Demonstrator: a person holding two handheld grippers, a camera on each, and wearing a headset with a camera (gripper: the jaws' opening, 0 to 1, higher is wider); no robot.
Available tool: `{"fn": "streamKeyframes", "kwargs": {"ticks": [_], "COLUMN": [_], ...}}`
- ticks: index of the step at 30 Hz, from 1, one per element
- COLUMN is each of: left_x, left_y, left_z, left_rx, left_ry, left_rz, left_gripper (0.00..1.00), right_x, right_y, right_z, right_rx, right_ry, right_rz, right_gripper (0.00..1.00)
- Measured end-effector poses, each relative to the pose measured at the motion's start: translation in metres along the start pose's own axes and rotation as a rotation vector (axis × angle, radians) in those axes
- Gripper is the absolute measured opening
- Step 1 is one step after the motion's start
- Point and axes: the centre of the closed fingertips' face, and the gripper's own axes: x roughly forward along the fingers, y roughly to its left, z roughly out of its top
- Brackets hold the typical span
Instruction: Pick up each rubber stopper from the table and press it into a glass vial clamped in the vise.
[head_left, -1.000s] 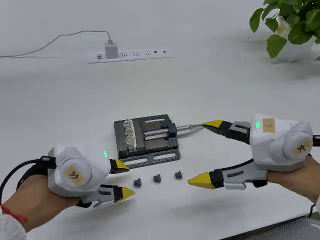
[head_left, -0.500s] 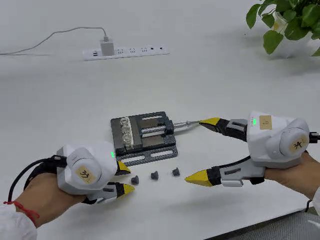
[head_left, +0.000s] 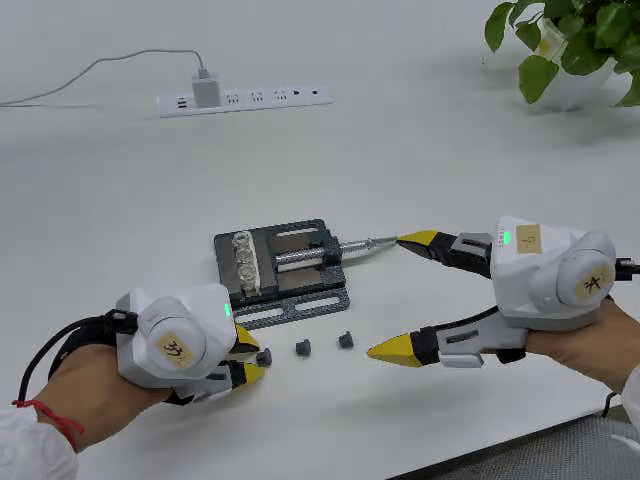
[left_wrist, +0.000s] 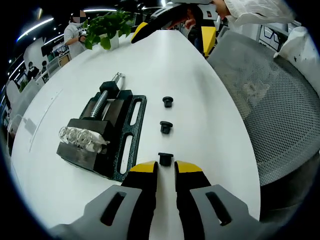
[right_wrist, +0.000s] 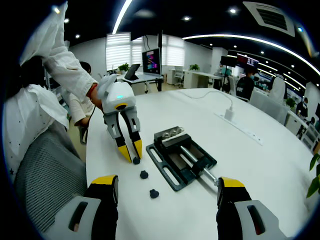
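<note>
Now the left gripper (head_left: 254, 361) is low on the white table (head_left: 450, 150). Its two yellow jaws are open only a little bit. One rubber stopper (head_left: 264, 357) sits right at their tips, in line with the small gap, and the jaws do not squeeze it. A second stopper (head_left: 302, 347) and a third stopper (head_left: 345, 340) lie in a row past it, toward the right gripper (head_left: 390, 295). That gripper is open wide, and its upper tip is near the end of the vise screw (head_left: 362, 244). The vise (head_left: 300, 290) sits just beyond the left gripper's tips, a bit to one side. Three glass vials (head_left: 243, 260) are clamped in it.
</note>
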Motion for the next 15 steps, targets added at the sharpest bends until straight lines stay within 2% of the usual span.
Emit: {"fn": "streamKeyframes", "kwargs": {"ticks": [15], "left_x": [0.0015], "left_y": [0.0030], "left_z": [0.0002], "left_rx": [-0.001], "left_ry": [0.001], "left_rz": [0.007], "left_gripper": [0.07], "right_x": [0.0003], "right_y": [0.0014], "right_z": [0.0011], "right_rx": [0.004], "right_ry": [-0.002], "right_rz": [-0.001], "right_gripper": [0.79]}}
